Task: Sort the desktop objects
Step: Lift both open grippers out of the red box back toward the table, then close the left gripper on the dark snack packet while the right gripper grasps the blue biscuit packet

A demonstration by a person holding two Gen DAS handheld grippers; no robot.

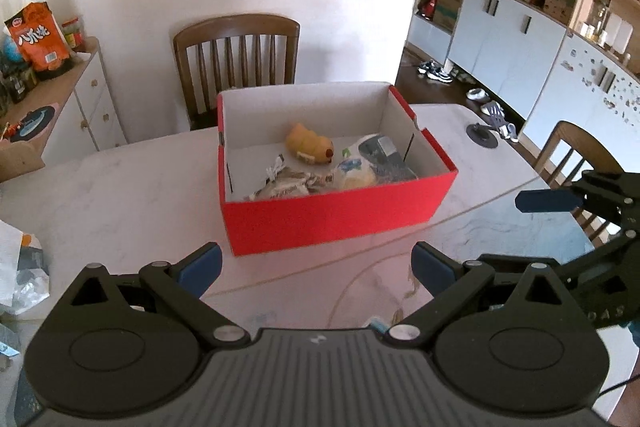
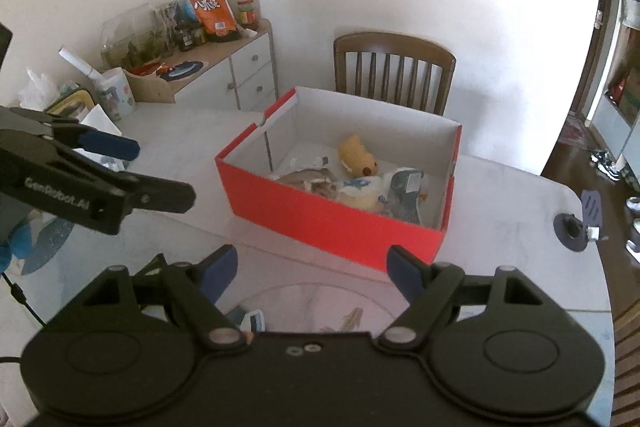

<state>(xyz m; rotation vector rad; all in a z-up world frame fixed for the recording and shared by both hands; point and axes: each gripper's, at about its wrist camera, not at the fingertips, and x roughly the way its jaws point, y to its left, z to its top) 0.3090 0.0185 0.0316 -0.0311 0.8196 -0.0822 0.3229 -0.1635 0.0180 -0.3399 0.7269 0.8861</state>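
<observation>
Box [image 1: 332,219] sat mid-table [image 1: 120,195], toy [image 1: 310,143] and wrappers inside; left gripper [image 1: 316,265] gaped wide, empty, short of it. Right view: right gripper [image 2: 312,269] likewise wide, empty, touching nothing, near box.

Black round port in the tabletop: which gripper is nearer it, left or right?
Right. The right gripper hovers on the same side as the port; the left gripper is beyond it, farther away.
</observation>
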